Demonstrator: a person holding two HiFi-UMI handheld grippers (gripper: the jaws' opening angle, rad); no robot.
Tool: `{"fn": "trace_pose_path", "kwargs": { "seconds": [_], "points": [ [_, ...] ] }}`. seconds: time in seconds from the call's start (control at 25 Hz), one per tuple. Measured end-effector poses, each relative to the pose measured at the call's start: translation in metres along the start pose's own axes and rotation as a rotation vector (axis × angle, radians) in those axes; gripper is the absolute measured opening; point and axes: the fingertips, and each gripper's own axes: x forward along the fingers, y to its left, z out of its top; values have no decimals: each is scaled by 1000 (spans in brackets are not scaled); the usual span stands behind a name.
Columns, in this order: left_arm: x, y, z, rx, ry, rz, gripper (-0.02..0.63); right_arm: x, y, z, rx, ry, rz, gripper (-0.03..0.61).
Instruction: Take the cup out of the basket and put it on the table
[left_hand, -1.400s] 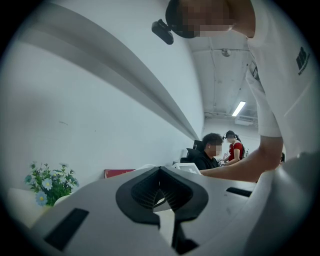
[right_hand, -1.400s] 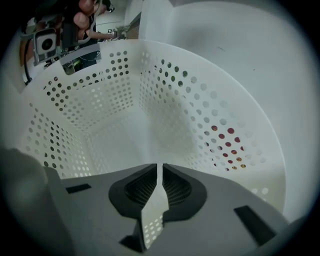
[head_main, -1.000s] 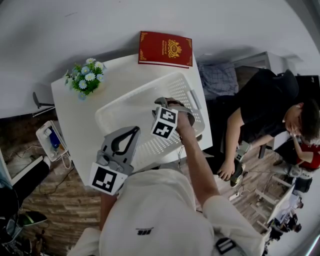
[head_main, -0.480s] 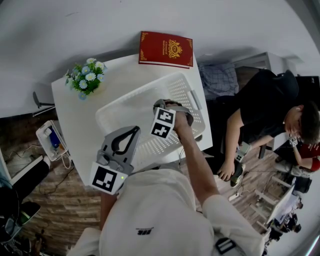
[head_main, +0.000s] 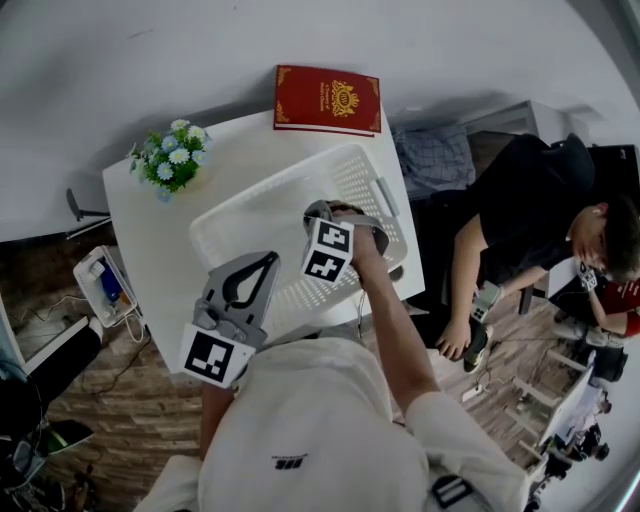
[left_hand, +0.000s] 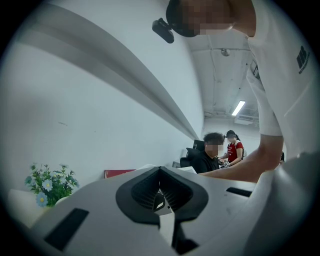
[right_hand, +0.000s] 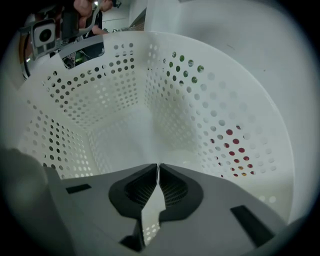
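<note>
A white perforated basket (head_main: 290, 185) lies on the white table (head_main: 150, 230). My right gripper (right_hand: 158, 166) is down inside it, its marker cube (head_main: 328, 250) above the basket's right half. Its jaws are shut on a thin whitish edge, seemingly the cup's wall. The rest of the cup is hidden under the jaws. The basket walls (right_hand: 100, 100) and floor ahead hold nothing else. My left gripper (head_main: 270, 258) hovers over the table's near edge outside the basket, shut and empty, as the left gripper view (left_hand: 160, 169) also shows.
A red book (head_main: 328, 98) lies at the table's far edge. A small pot of flowers (head_main: 172, 155) stands at the far left corner. A seated person (head_main: 520, 230) is to the right of the table. A white box (head_main: 100, 280) sits on the floor at left.
</note>
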Motion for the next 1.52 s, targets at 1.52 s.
{"fn": "trace_pose_path", "kwargs": {
  "seconds": [1.52],
  "points": [
    [-23, -52, -4, 76, -7, -122, 9, -113, 39, 3, 57, -75, -179, 26]
  ]
}}
